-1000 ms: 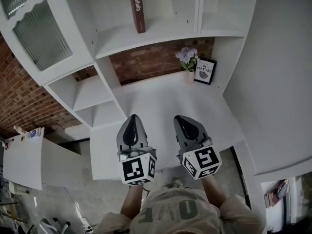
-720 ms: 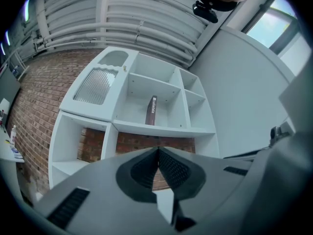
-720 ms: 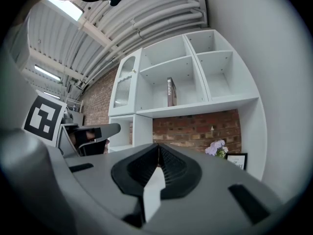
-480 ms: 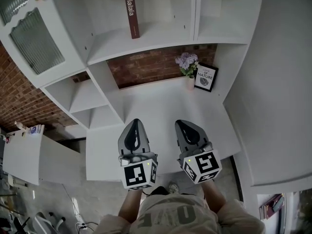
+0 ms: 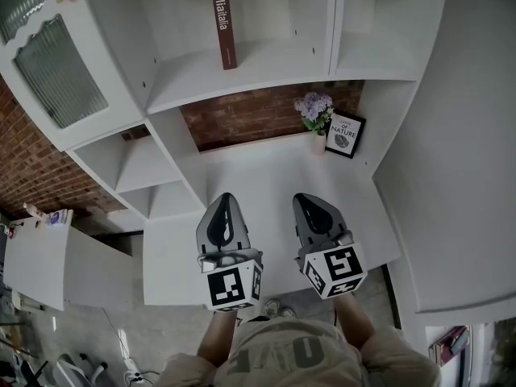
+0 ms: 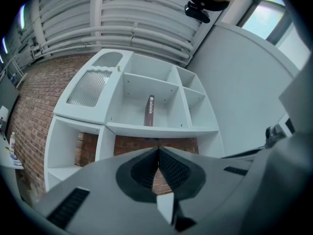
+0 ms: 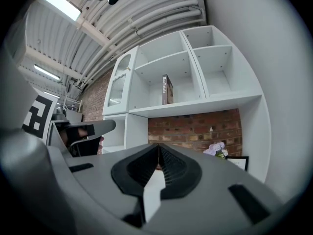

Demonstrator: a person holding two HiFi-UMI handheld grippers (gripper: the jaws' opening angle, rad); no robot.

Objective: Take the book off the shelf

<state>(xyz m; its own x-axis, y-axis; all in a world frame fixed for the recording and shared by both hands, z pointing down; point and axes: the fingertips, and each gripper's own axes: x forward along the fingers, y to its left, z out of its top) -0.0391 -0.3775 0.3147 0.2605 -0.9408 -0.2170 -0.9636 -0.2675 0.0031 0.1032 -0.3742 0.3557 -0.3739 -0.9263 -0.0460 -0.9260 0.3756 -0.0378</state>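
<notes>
A dark red book (image 5: 224, 21) stands upright, alone, in the middle compartment of the white shelf unit (image 5: 242, 71); it also shows in the left gripper view (image 6: 149, 110) and the right gripper view (image 7: 167, 89). Both grippers hover side by side over the near part of the white desk surface (image 5: 266, 176), well below and short of the book. My left gripper (image 5: 223, 201) has its jaws pressed together with nothing between them. My right gripper (image 5: 305, 201) is likewise shut and empty.
A small vase of purple flowers (image 5: 314, 113) and a framed picture (image 5: 345, 134) stand at the desk's back right, against the brick wall (image 5: 242, 111). A cabinet door with ribbed glass (image 5: 56, 71) is at the upper left. Lower side shelves (image 5: 145, 168) sit left of the desk.
The view has shifted slightly; both grippers keep their places side by side over the desk, still shut. The book has not moved.
</notes>
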